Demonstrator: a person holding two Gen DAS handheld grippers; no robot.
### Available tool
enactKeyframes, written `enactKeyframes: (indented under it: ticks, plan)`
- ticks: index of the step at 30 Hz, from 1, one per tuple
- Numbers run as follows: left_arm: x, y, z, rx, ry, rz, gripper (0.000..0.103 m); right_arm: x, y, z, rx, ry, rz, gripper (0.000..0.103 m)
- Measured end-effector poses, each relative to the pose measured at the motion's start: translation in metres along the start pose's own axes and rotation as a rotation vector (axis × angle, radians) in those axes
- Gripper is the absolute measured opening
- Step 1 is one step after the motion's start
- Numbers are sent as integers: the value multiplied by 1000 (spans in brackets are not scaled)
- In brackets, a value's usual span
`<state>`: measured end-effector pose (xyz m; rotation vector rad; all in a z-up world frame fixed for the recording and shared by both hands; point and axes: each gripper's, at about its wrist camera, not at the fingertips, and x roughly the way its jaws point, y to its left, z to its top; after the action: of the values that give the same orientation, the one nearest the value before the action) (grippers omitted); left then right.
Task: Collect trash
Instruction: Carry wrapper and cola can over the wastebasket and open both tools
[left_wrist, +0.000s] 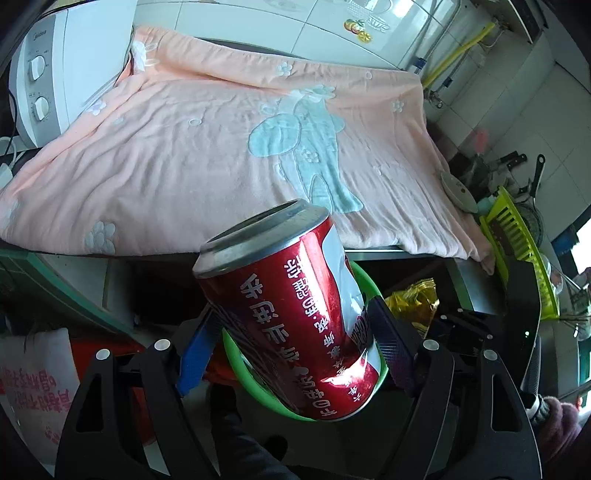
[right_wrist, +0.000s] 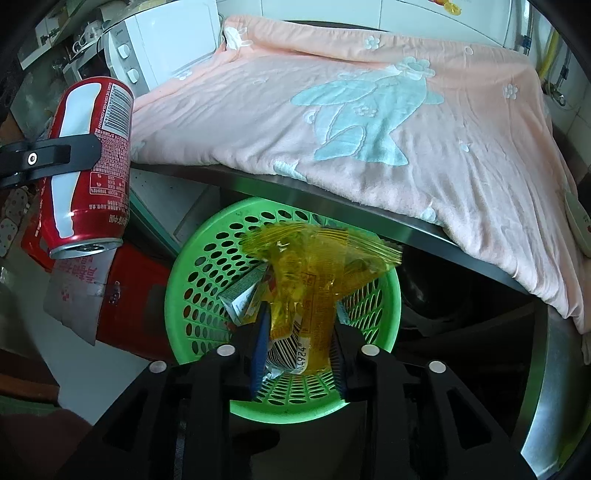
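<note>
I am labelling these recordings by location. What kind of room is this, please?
Most likely a home kitchen. A white microwave oven stands at the back of the counter, knives and a pan hang beside a green dish rack, and the walls are white tile. A pink blanket covers the counter.

Walls: white tile (left_wrist: 332, 26), fruit sticker (left_wrist: 357, 27).
Counter: steel edge (right_wrist: 332, 199) under pink towel (left_wrist: 207, 140).
Appliance: white, two-knobbed (left_wrist: 40, 85), rear left.
Pipe: yellow (left_wrist: 461, 48).
Rack: lime-green (left_wrist: 517, 240), right.

pink blanket (right_wrist: 332, 122) covers steel counter (right_wrist: 406, 230).
</note>
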<state>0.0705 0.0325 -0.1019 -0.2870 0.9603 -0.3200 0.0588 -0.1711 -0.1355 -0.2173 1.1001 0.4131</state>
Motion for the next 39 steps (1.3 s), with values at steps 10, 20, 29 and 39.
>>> enactKeyframes:
  ticks: [10, 20, 29, 39]
  plan:
    - [6, -9, -9, 31, 28, -1, 77, -11, -2, -1, 13, -35, -4, 65]
    - [14, -23, -17, 69, 51, -13, 77, -33, -17, -12, 56, -75, -40, 76]
    - [42, -48, -27, 147, 104, 1, 77, -46, -31, -29, 101, -92, -65, 81]
    - [66, -69, -31, 193, 152, 2, 77, -52, -43, -40, 137, -94, -85, 83]
